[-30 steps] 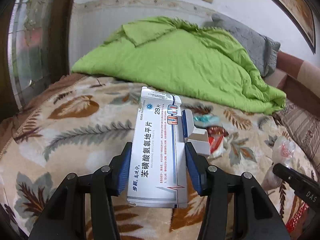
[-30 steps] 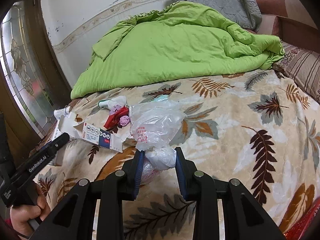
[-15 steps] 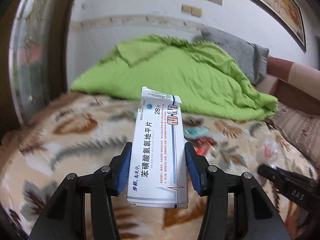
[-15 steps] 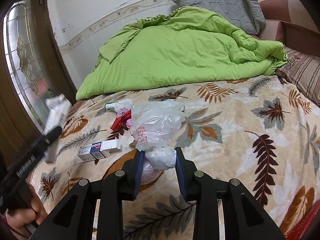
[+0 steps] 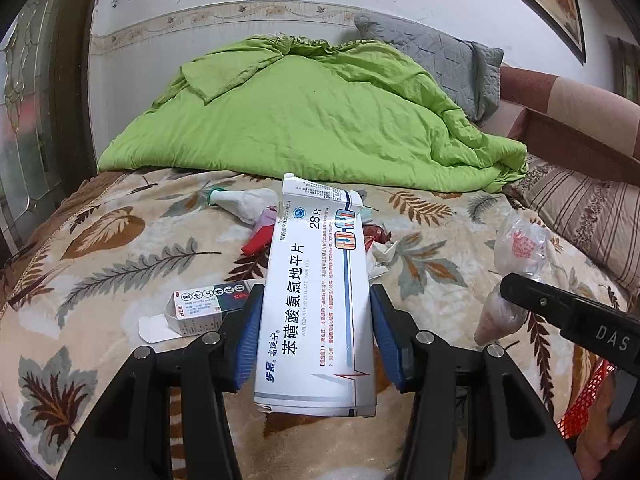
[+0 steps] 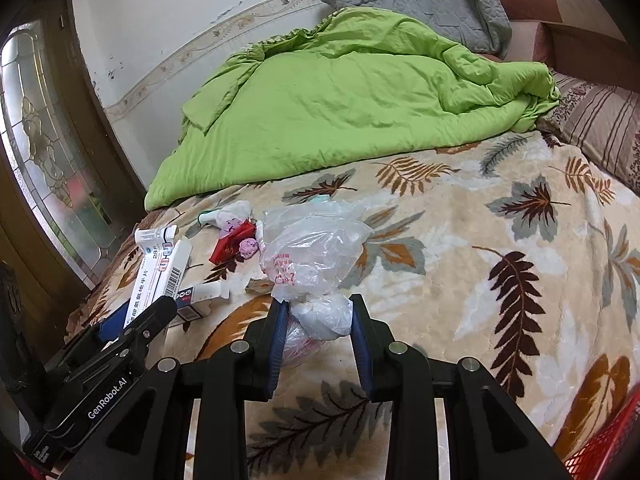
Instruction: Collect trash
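My left gripper (image 5: 316, 332) is shut on a long white medicine box (image 5: 316, 300) with blue print, held upright above the bed; the box also shows in the right wrist view (image 6: 154, 272). My right gripper (image 6: 318, 334) is shut on a crumpled clear plastic bag (image 6: 312, 256), which also shows in the left wrist view (image 5: 516, 248). On the blanket lie a smaller medicine box (image 5: 200, 308), a red wrapper (image 6: 230, 244), a pink wad (image 6: 249, 247) and a white crumpled piece (image 5: 244, 202).
A leaf-patterned blanket (image 6: 500, 264) covers the bed. A green quilt (image 6: 340, 100) and a grey pillow (image 6: 420, 4) lie at the back. A striped pillow (image 6: 600, 128) is at the right. A red mesh basket (image 5: 584, 404) shows at the lower right. A glass door (image 6: 36, 152) stands at the left.
My left gripper lifted the white box off the blanket, swung up, then came back down over the bed. The small box now lies apart on the blanket. The right gripper still holds the bag.
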The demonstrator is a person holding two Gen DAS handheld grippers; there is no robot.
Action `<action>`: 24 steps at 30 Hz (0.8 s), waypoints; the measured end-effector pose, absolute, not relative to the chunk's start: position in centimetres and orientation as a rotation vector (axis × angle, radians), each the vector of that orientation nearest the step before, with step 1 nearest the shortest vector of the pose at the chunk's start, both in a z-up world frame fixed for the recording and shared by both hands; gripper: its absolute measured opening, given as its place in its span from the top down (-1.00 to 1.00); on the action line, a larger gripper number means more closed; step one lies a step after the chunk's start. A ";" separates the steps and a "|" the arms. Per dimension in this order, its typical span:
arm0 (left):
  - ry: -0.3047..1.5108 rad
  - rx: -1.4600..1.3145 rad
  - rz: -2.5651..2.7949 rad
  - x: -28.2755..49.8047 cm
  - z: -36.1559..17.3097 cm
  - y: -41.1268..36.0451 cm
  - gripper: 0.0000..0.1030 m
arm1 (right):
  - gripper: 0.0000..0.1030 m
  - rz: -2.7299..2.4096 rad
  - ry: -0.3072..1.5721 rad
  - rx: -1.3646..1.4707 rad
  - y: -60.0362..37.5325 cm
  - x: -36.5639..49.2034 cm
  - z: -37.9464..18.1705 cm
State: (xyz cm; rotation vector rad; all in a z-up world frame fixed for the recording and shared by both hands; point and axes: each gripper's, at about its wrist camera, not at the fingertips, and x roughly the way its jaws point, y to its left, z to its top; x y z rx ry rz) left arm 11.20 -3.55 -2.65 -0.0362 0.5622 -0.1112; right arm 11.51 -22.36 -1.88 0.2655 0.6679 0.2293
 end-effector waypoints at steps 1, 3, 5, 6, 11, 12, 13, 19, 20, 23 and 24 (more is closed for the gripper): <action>0.562 -0.030 -0.110 11.2 -2.7 -3.7 0.03 | 0.36 0.229 0.668 0.265 -22.3 11.5 -1.9; 0.562 -0.013 -0.108 11.2 -2.8 -3.9 0.03 | 0.36 0.230 0.667 0.262 -22.1 11.6 -1.8; 0.565 -0.001 -0.110 11.3 -2.9 -4.0 0.03 | 0.36 0.231 0.666 0.255 -21.9 11.7 -1.8; 0.565 0.002 -0.109 11.3 -3.0 -4.0 0.03 | 0.36 0.231 0.664 0.251 -21.8 11.7 -1.8; 0.566 0.007 -0.103 11.5 -3.0 -4.1 0.03 | 0.36 0.230 0.665 0.245 -21.6 11.7 -1.8; 0.566 0.005 -0.104 11.5 -3.0 -4.0 0.03 | 0.36 0.230 0.665 0.246 -21.6 11.7 -1.8; 0.568 0.003 -0.102 11.6 -3.0 -3.9 0.03 | 0.36 0.228 0.664 0.246 -21.6 11.7 -1.8; 0.573 -0.003 -0.094 12.0 -3.2 -3.3 0.03 | 0.36 0.220 0.666 0.248 -21.9 11.7 -1.8; 0.573 -0.002 -0.095 12.1 -3.2 -3.2 0.03 | 0.36 0.219 0.666 0.248 -21.9 11.7 -1.8; 0.572 -0.003 -0.097 12.0 -3.2 -3.3 0.03 | 0.36 0.216 0.665 0.248 -22.0 11.7 -1.7; 0.572 -0.002 -0.098 12.0 -3.2 -3.2 0.03 | 0.36 0.216 0.665 0.248 -22.0 11.6 -1.7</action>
